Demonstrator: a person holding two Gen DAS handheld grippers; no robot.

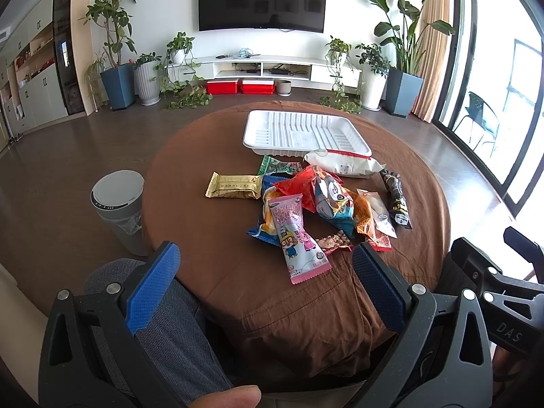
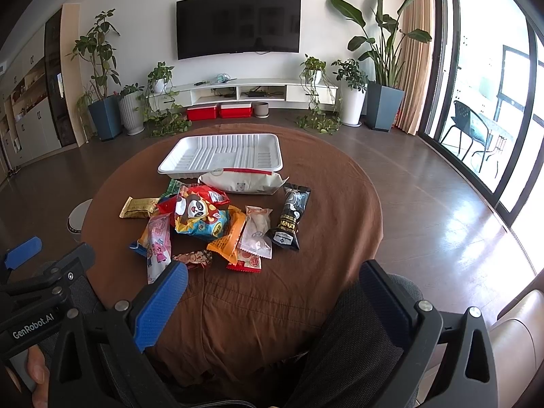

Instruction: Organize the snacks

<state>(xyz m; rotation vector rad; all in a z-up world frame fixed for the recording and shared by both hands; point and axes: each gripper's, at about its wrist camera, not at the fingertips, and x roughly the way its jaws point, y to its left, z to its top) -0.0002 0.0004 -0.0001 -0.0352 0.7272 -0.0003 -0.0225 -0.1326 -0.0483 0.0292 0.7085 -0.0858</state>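
A pile of snack packets lies mid-table: a pink cartoon packet (image 1: 299, 238) (image 2: 158, 244), a panda bag (image 1: 331, 197) (image 2: 200, 216), a gold bar (image 1: 234, 187) (image 2: 139, 208), a black packet (image 1: 396, 197) (image 2: 290, 217), a white pouch (image 1: 343, 164) (image 2: 243, 181). An empty white tray (image 1: 306, 132) (image 2: 221, 154) sits behind them. My left gripper (image 1: 265, 272) is open and empty, at the table's near edge. My right gripper (image 2: 275, 289) is open and empty, beside it on the right.
The round table has a brown cloth (image 1: 210, 238) (image 2: 333, 197). A grey bin (image 1: 119, 204) stands on the floor to the left. My knees sit under both grippers. A TV wall, plants and a glass door lie beyond.
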